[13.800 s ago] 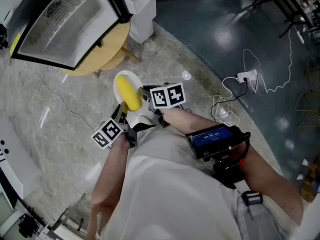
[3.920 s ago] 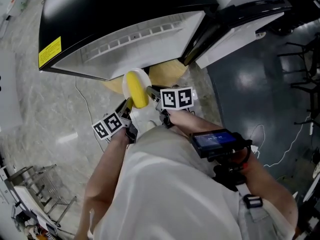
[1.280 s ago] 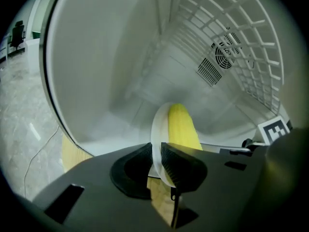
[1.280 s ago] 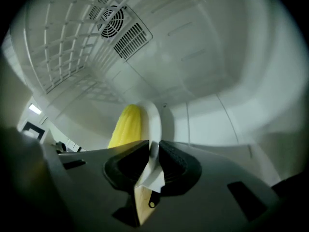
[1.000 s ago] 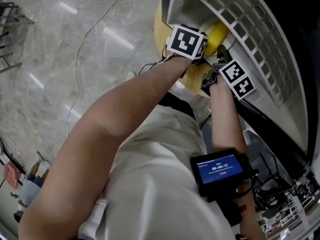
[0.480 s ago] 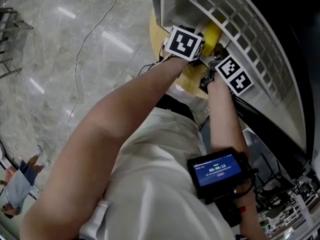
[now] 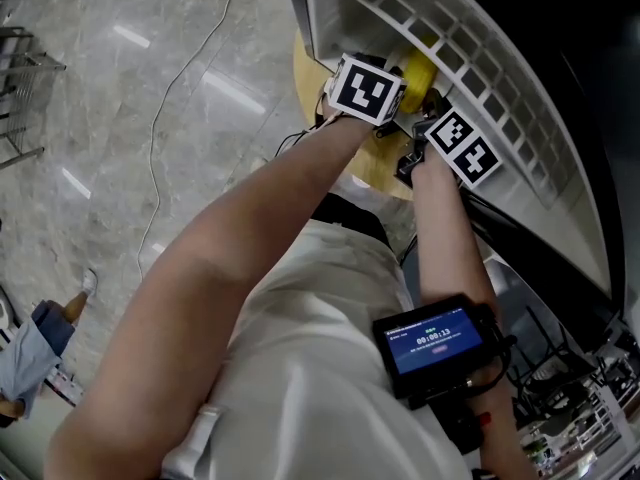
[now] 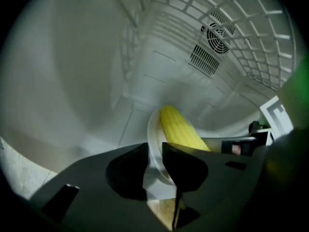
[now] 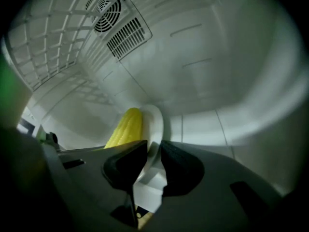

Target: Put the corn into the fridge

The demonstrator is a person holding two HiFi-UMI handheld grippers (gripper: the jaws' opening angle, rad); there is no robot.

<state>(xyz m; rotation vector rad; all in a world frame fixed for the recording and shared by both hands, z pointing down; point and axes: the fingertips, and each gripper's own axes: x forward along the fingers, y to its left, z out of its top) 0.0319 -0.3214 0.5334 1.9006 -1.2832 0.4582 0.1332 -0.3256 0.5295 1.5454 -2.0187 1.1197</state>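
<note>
Two grippers share one white plate (image 8: 151, 129); the left gripper (image 8: 154, 154) has its jaws pinched on the plate's left rim, and the right gripper (image 9: 153, 153) is clamped the same way on the opposite rim. The corn (image 8: 179, 130) lies lengthwise on the plate, its tip toward the back; plate and corn are inside the white cavity of the fridge (image 8: 87, 57), near its floor, though none of the views shows whether the plate touches down. A wire shelf (image 9: 43, 47) runs overhead, and a round fan vent (image 9: 108, 6) sits in the back wall above a slotted grille. From the head view both forearms reach into the opening; the fridge stands on a round wooden table (image 7: 303, 68) over a pale stone floor (image 7: 150, 88).
</note>
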